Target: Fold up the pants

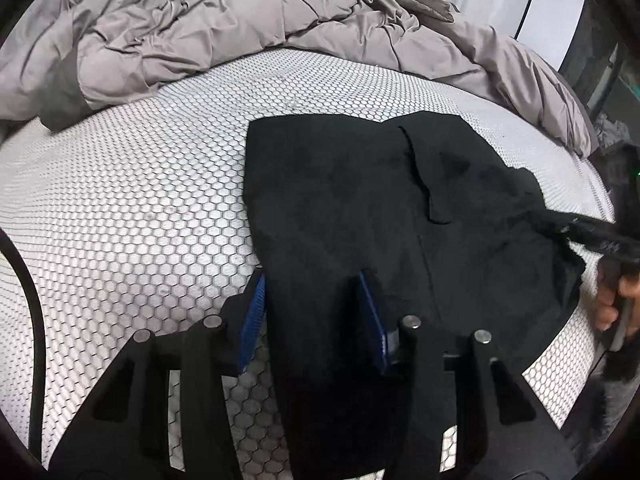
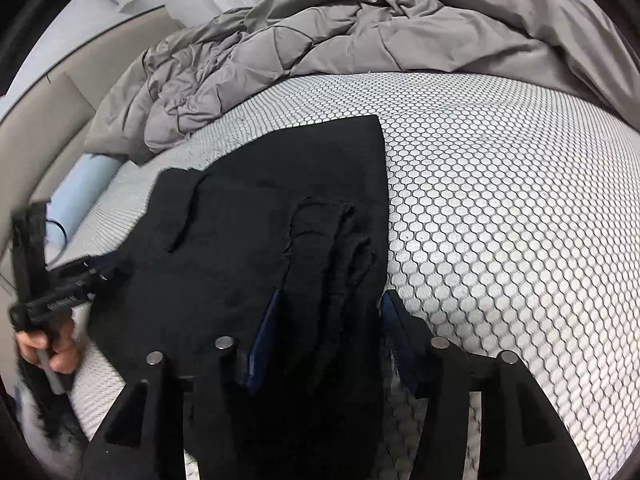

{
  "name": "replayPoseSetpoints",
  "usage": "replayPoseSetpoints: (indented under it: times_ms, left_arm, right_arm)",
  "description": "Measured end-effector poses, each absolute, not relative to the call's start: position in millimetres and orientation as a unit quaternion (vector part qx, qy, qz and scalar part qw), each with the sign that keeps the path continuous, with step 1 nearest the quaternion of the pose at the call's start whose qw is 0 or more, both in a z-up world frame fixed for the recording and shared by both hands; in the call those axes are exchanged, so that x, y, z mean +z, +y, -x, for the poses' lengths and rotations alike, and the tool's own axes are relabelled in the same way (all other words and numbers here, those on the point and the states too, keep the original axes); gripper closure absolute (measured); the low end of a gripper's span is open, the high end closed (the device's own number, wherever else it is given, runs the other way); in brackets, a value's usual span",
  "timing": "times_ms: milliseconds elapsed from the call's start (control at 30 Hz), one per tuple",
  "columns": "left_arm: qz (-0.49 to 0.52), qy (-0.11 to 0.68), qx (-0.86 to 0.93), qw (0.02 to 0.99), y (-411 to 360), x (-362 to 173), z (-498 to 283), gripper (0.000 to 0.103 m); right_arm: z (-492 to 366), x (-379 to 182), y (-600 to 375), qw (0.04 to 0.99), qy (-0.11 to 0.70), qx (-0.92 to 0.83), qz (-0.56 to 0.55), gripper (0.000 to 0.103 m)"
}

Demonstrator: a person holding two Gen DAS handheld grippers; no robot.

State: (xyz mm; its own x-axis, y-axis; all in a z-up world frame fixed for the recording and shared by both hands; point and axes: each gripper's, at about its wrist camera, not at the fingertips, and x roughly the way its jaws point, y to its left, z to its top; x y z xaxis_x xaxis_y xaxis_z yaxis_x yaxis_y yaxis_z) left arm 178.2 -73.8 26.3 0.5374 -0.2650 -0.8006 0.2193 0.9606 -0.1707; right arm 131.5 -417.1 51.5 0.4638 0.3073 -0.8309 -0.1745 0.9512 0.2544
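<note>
On a bed with a honeycomb-patterned cover, black pants lie spread, their near edge between both parted tools, left tool and right tool, seemingly poised for a fold.

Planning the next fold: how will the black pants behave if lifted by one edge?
The black pants look floppy: ridges and wrinkles show near the right gripper. They'd probably drape rather than hold shape. On the honeycomb mattress they may drag.
</note>
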Motion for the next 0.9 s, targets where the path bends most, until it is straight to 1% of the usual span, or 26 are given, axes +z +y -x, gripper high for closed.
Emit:
replayPoseSetpoints:
  times_ms: [200,267,300,333,367,467,533,567,600,633,667,700,733,767,800,833,900]
  left_arm:
    - [-0.012,0.444,-0.13,0.887,-76.9,34.8,-162.0,0.062]
    - [-0.017,0.441,-0.13,0.888,-76.6,36.3,-158.1,0.062]
    - [-0.016,0.44,-0.13,0.889,-75.9,37.3,-155.8,0.062]
    - [-0.015,0.438,-0.128,0.89,-75.2,38.9,-152.9,0.062]
    - [-0.013,0.435,-0.125,0.892,-73.5,41.5,-149.4,0.062]
    - [0.008,0.411,-0.121,0.904,-66.0,55.2,-135.3,0.061]
    - [0.02,0.388,-0.123,0.913,-61.9,65.3,-126.2,0.051]
    - [0.024,0.374,-0.118,0.92,-60.5,69.4,-120.2,0.041]
    - [0.028,0.362,-0.109,0.925,-59.5,72.3,-114.1,0.034]
    - [0.03,0.351,-0.098,0.931,-59.2,74.5,-106.1,0.032]
    - [0.031,0.345,-0.094,0.933,-59.8,75.7,-100.7,0.027]
    - [0.033,0.337,-0.09,0.937,-60.6,77.0,-94.0,0.023]
    - [0.033,0.329,-0.082,0.94,-62.0,77.3,-86.5,0.015]
    - [0.03,0.319,-0.072,0.944,-64.8,78.1,-77.5,0.01]
    - [0.026,0.307,-0.068,0.949,-67.8,79.7,-68.9,0.003]
    - [0.023,0.296,-0.069,0.952,-71.6,80.7,-61.6,0.001]
    - [0.02,0.275,-0.076,0.958,-78.8,83.3,-48.7,0.001]
  right_arm:
    - [-98.5,79.2,-425.9,0.853,0.478,0.188,-0.087,0.05]
    - [-89.6,74.6,-416.7,0.85,0.488,0.195,-0.046,0.05]
    - [-86.7,68.6,-410.9,0.848,0.498,0.181,-0.009,0.05]
    - [-84.4,63.4,-408.5,0.847,0.504,0.169,0.019,0.045]
    - [-82.0,60.9,-408.0,0.847,0.505,0.162,0.031,0.043]
    - [-75.2,70.8,-411.0,0.86,0.491,0.135,0.04,0.035]
    - [-63.1,77.5,-413.7,0.871,0.475,0.109,0.064,0.027]
    - [-56.8,80.4,-414.7,0.878,0.463,0.096,0.069,0.025]
    - [-48.9,83.4,-418.2,0.886,0.451,0.092,0.06,0.022]
    - [-44.5,86.5,-419.3,0.891,0.443,0.091,0.047,0.019]
    - [-37.5,88.7,-420.2,0.895,0.434,0.094,0.032,0.017]
    - [-30.4,91.0,-420.2,0.901,0.423,0.095,0.018,0.01]
    - [-24.5,92.5,-419.3,0.907,0.411,0.096,0.01,0.0]
    - [-22.5,95.3,-409.1,0.914,0.394,0.101,0.004,0.0]
    - [-16.7,98.0,-403.8,0.92,0.377,0.111,0.002,0.0]
    - [-12.7,100.7,-397.5,0.924,0.361,0.122,0.008,0.0]
    - [-10.4,103.6,-381.6,0.931,0.341,0.127,0.027,0.0]
